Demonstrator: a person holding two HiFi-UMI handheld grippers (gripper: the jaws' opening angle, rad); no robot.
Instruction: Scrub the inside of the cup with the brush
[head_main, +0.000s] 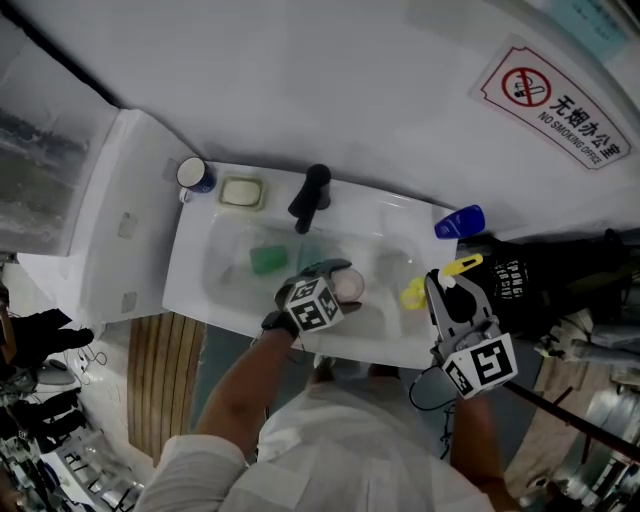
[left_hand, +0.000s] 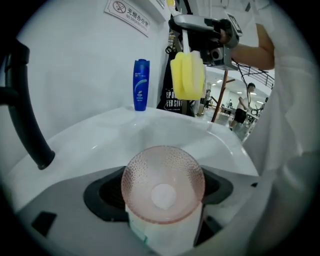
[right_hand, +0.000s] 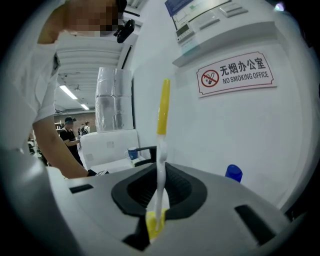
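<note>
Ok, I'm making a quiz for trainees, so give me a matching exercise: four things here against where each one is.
Things:
1 cup
2 brush
3 blue bottle
4 green sponge

Places:
A standing on the sink rim by the wall
B held in the left gripper
C lying in the sink basin
D held in the right gripper

Pairs: 1-B, 2-D, 3-A, 4-C

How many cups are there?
2. A pink cup is held in the left gripper above the sink. A blue cup stands on the sink's far left corner, beside the soap dish. Others may be hidden.
</note>
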